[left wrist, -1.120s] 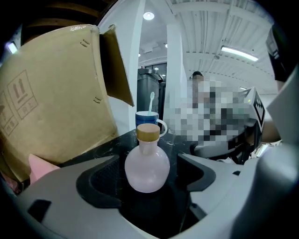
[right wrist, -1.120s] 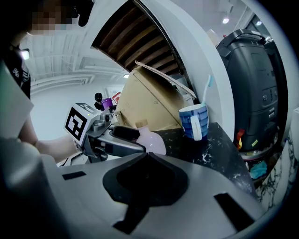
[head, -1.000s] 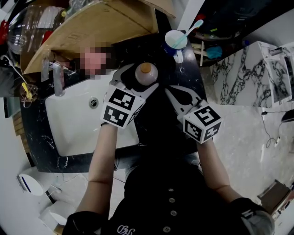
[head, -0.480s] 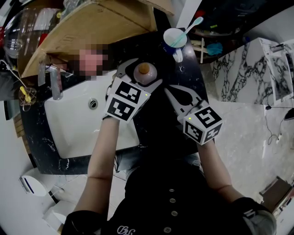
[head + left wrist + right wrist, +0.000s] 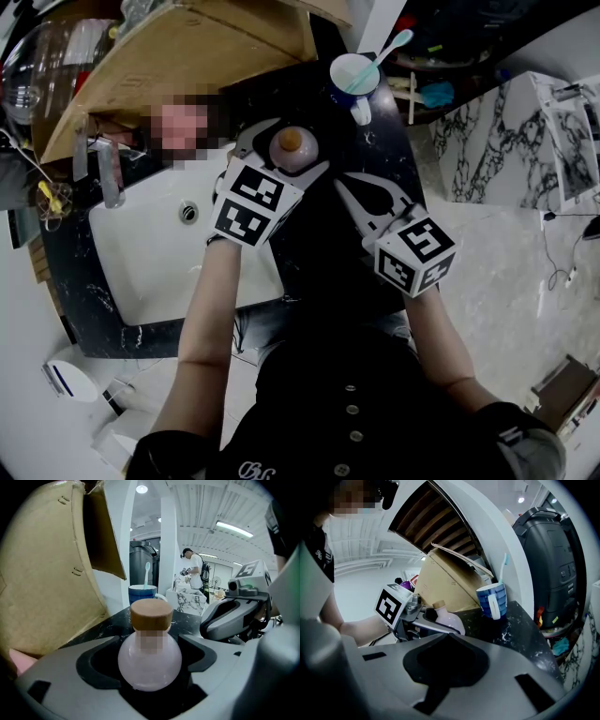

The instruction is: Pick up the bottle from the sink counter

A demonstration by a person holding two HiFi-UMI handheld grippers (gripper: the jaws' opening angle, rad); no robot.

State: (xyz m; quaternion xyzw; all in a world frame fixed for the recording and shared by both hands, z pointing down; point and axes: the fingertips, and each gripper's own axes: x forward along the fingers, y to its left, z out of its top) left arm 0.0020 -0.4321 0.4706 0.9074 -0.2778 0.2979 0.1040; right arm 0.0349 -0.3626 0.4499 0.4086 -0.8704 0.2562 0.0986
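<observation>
Right now your left gripper [image 5: 284, 155] has its fingers [image 5: 70, 667] closed around the round belly of the bottle [image 5: 149, 656], and they seem to touch the pale pink glass on both sides. The bottle stands upright on the black marble tabletop [image 5: 375, 141], between the sink [image 5: 150, 244] and the blue mug [image 5: 356, 80]. Whether its base has left the stone, I cannot tell. Because the belly is smooth and curved, grip at its widest line and lift straight up, so that it cannot squirt out above or below the fingers. Do not tilt it towards the cardboard box [image 5: 187, 47] close on your left. Your right gripper [image 5: 347, 187] waits just beside, its fingers pressed together on nothing; leave it clear of the lift path. No brand or lettering can be read on the bottle or its wooden cap, and the mug shows only stripes.
</observation>
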